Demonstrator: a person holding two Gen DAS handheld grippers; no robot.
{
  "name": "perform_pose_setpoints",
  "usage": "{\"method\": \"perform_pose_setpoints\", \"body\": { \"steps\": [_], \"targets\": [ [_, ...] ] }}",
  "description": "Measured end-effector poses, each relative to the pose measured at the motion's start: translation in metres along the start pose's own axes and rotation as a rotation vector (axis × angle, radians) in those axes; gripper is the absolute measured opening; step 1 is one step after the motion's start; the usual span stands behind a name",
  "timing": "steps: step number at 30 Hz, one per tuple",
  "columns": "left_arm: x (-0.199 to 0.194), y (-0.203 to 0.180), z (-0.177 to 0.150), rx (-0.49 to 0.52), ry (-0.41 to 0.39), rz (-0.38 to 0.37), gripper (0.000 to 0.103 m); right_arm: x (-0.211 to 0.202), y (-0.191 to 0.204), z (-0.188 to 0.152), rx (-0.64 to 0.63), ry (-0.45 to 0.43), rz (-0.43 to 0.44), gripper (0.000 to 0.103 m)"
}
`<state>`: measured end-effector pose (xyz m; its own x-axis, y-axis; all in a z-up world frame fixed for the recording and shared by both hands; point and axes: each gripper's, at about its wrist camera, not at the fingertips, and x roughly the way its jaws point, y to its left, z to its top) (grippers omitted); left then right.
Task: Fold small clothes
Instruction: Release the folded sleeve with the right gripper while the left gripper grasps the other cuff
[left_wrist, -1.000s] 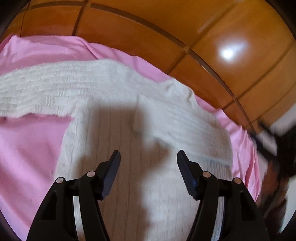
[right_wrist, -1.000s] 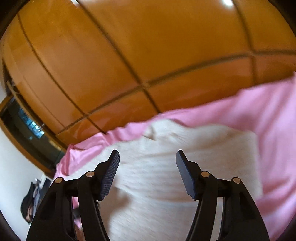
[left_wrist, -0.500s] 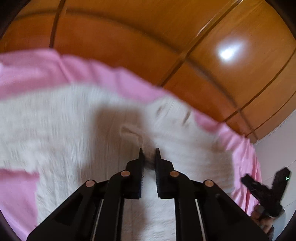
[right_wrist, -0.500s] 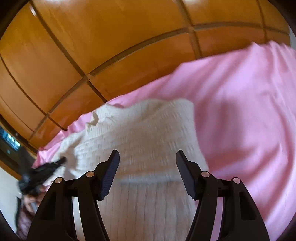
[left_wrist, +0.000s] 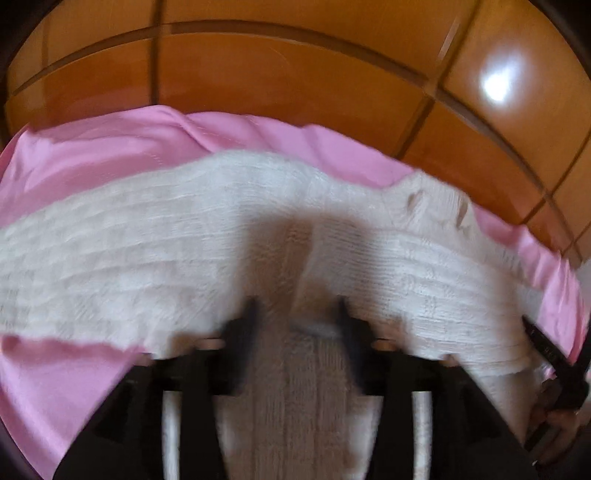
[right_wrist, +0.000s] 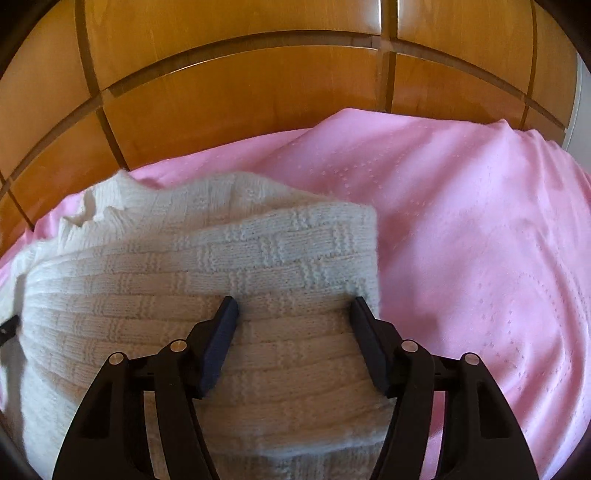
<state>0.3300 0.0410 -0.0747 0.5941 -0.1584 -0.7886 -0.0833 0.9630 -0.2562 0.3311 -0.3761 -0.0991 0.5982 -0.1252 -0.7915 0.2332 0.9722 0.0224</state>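
- Black jaws of the left gripper (left_wrist: 297, 314) stand apart, having just been opening; cream knit lies between and under them, with no pad pressing on it.
- The right gripper (right_wrist: 293, 308) also has its jaws apart, poised over the folded sleeve near its right-hand edge, nothing clamped.
- The white knitted sweater (right_wrist: 207, 269) lies on the pink bedspread (right_wrist: 461, 240), sleeves folded across the body, with the wooden headboard (right_wrist: 258, 96) on the far side.
- It looks soft, thick and light; I'd judge it will sag and stretch if lifted by one point.
- Best taken by pinching the doubled edges or hem corners, both sides together.
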Motion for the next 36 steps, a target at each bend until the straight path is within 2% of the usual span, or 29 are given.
{"method": "perform_pose_setpoints", "body": {
  "steps": [2, 4, 7, 9, 14, 15, 16, 19, 22, 26, 28, 30, 32, 33, 34, 36],
  "targets": [
    [-0.014, 0.009, -0.004, -0.035, -0.017, -0.007, 0.061, -0.004, 0.004, 0.003, -0.013, 0.001, -0.017, 0.065],
    [-0.026, 0.019, -0.010, -0.059, -0.026, -0.009, 0.061, -0.018, 0.005, 0.004, -0.002, -0.014, -0.036, 0.073],
    [-0.048, 0.056, -0.023, -0.127, -0.039, -0.010, 0.061, -0.051, 0.010, -0.004, 0.021, -0.059, 0.014, 0.077],
    [-0.062, 0.088, -0.033, -0.213, -0.038, -0.006, 0.060, -0.069, 0.019, -0.018, -0.006, -0.067, 0.053, 0.079],
    [-0.103, 0.187, -0.059, -0.460, -0.086, -0.019, 0.040, -0.095, 0.053, -0.067, -0.129, -0.061, 0.113, 0.079],
    [-0.112, 0.210, -0.063, -0.513, -0.101, -0.006, 0.033, -0.095, 0.059, -0.075, -0.143, -0.051, 0.120, 0.079],
    [-0.119, 0.228, -0.067, -0.552, -0.110, 0.009, 0.031, -0.094, 0.062, -0.080, -0.152, -0.041, 0.125, 0.079],
    [-0.141, 0.288, -0.078, -0.697, -0.157, 0.045, 0.031, -0.083, 0.072, -0.100, -0.174, 0.005, 0.113, 0.079],
    [-0.153, 0.340, -0.087, -0.842, -0.188, 0.061, 0.031, -0.080, 0.071, -0.101, -0.157, 0.008, 0.114, 0.083],
    [-0.154, 0.394, -0.090, -1.001, -0.231, 0.030, 0.034, -0.080, 0.076, -0.102, -0.168, 0.011, 0.099, 0.085],
    [-0.148, 0.408, -0.088, -1.044, -0.245, 0.000, 0.037, -0.079, 0.077, -0.102, -0.170, 0.011, 0.091, 0.085],
    [-0.142, 0.417, -0.083, -1.065, -0.256, 0.010, 0.035, -0.080, 0.078, -0.104, -0.176, 0.010, 0.079, 0.085],
    [-0.137, 0.422, -0.074, -1.048, -0.258, 0.026, 0.027, -0.078, 0.079, -0.103, -0.181, 0.012, 0.072, 0.086],
    [-0.135, 0.425, -0.070, -1.035, -0.249, 0.053, 0.009, -0.077, 0.079, -0.104, -0.183, 0.012, 0.068, 0.086],
    [-0.134, 0.426, -0.065, -1.028, -0.238, 0.059, 0.005, -0.077, 0.080, -0.104, -0.186, 0.011, 0.064, 0.086],
    [-0.142, 0.418, -0.057, -1.001, -0.254, 0.053, 0.005, -0.077, 0.081, -0.105, -0.186, 0.011, 0.061, 0.086]
  ]
}}
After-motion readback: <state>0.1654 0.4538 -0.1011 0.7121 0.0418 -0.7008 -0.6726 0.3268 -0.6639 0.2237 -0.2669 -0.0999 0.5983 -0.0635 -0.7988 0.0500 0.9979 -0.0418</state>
